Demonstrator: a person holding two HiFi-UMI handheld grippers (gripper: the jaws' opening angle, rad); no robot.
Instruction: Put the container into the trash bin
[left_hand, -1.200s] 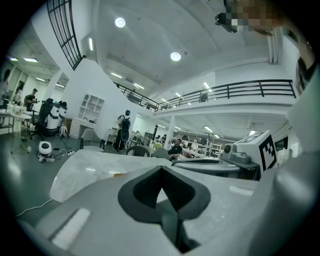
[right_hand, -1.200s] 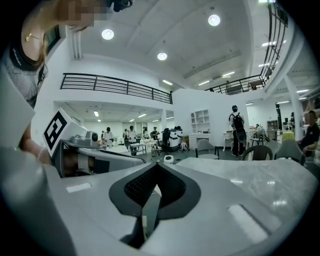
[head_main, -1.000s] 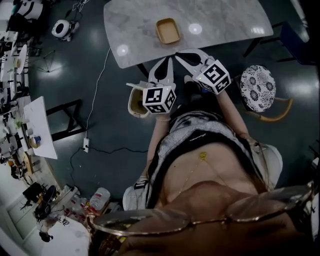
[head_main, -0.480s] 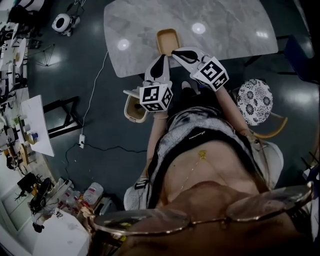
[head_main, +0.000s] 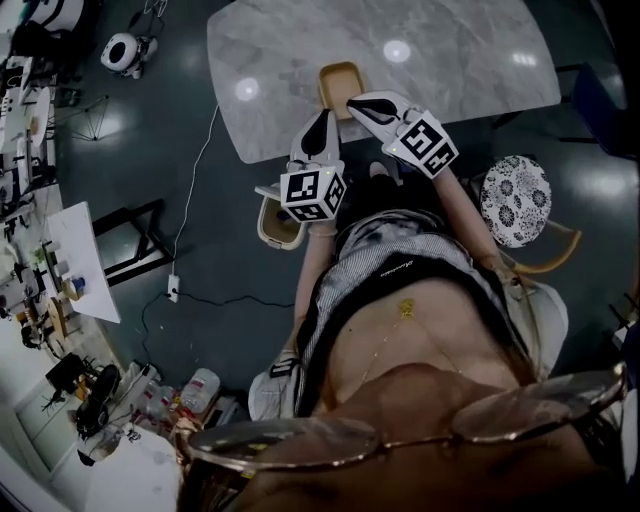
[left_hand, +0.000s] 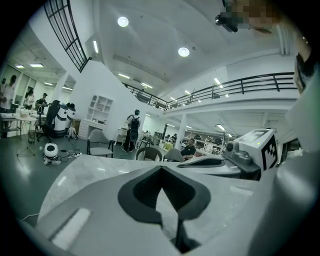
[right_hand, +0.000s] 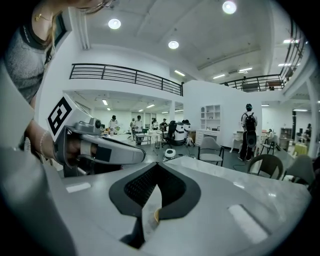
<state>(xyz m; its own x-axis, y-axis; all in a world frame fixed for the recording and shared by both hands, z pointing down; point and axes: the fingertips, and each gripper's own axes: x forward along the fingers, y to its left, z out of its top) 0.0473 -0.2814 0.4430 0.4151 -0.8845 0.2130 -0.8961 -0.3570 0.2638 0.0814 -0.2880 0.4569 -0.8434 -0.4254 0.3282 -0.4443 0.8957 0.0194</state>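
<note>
A shallow tan container (head_main: 338, 78) lies on the white marble table (head_main: 460, 50), near its front edge. My right gripper (head_main: 358, 103) is shut and empty, its tip just right of the container's near corner. My left gripper (head_main: 321, 124) is also shut and empty, over the table's front edge just short of the container. On the floor under the left gripper stands the beige trash bin (head_main: 272, 226), lid open. In the right gripper view a sliver of the container (right_hand: 156, 215) shows between the closed jaws of the right gripper (right_hand: 155, 172). The left gripper (left_hand: 161, 172) looks across bare tabletop.
A stool with a patterned seat (head_main: 516, 200) stands at the right of my body. A white cable (head_main: 197, 160) runs over the dark floor to a power strip. A white desk (head_main: 78, 255) and clutter line the left side. Chairs stand beyond the table (right_hand: 212, 150).
Both grippers have moved forward from over the bin and floor to the table's front edge, closer to the container. Both stayed shut.
</note>
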